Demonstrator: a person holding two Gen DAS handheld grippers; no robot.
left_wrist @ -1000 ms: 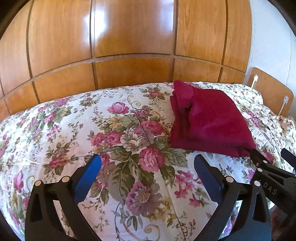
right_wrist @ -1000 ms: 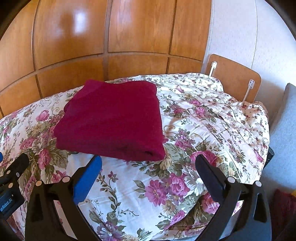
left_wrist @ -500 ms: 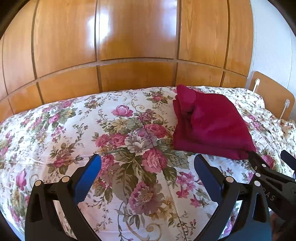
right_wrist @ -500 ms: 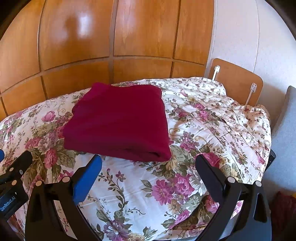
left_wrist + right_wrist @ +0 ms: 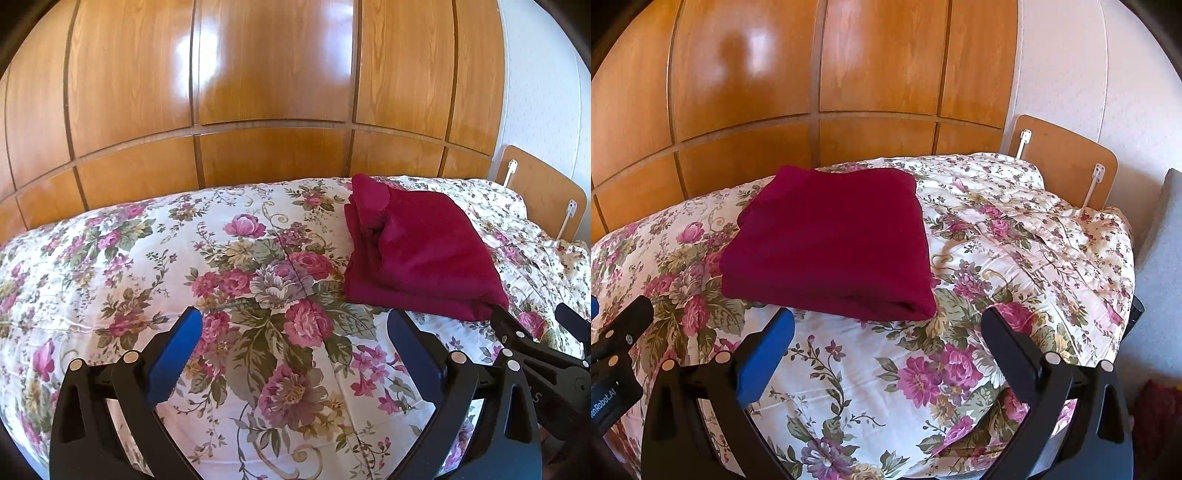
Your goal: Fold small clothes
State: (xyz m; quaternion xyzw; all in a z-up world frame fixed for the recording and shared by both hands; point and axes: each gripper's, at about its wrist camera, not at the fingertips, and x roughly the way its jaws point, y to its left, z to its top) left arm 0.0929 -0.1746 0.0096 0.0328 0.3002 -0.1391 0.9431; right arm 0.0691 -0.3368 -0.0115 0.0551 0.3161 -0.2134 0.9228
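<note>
Bed with a flowery quilt, wood panelling behind it. Left tool is spread wide over bare quilt, gripping nothing. Folded dark red garment lies flat just ahead of the right tool, which is released and empty too.

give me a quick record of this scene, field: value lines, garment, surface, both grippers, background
garment: dark red cloth, folded into a rough rectangle, lying flat
surface: floral bedspread on a bed
left gripper: open, empty, over bare bedspread, left of the cloth
right gripper: open, empty, just in front of the cloth's near edge
background: wooden panel wall, wooden headboard
fold state: looks done
</note>
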